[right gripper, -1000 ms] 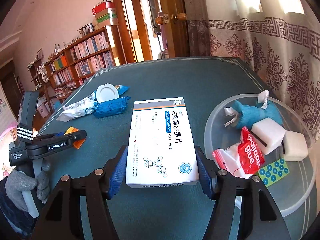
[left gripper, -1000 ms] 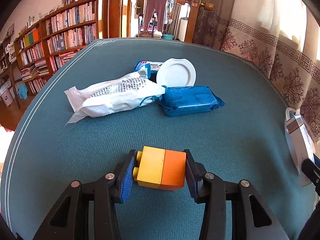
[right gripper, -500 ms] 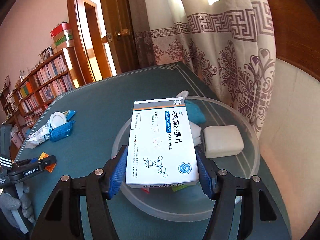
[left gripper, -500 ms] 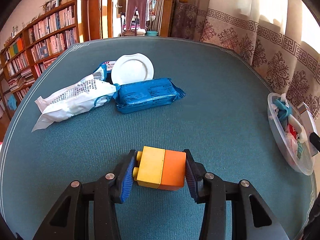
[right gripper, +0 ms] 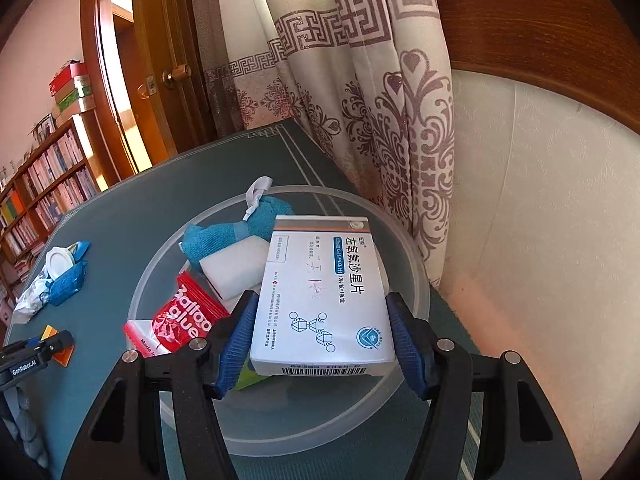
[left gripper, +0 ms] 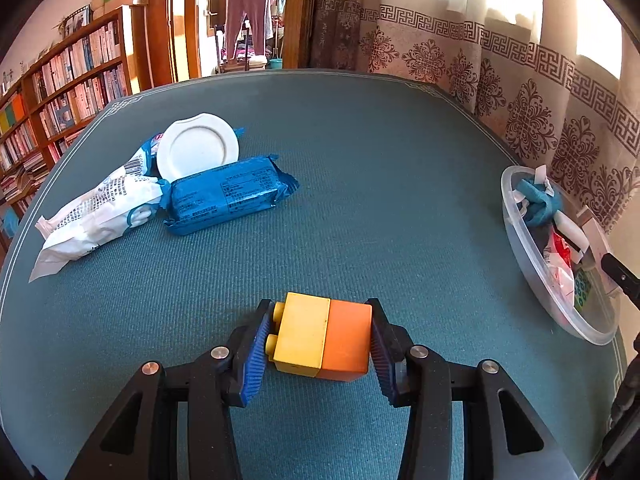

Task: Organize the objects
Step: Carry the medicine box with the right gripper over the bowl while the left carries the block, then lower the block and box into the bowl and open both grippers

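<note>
- The left gripper (left gripper: 318,342) clamps a yellow-and-orange block (left gripper: 324,338) between its blue pads (left gripper: 256,356), above the teal table mat (left gripper: 360,208).
- Ahead and to its left lie a blue packet (left gripper: 230,194), a white packet (left gripper: 94,218) and a white round lid (left gripper: 196,148), touching one another.
- Far to its right sits a clear plastic bowl (left gripper: 532,272) with a teal cloth (left gripper: 538,202) and a red packet (left gripper: 562,246) inside.

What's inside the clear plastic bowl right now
In the clear bowl: a blue cloth, a white block, a red glue packet. The medicine box, held in the right gripper, covers the rest.
</note>
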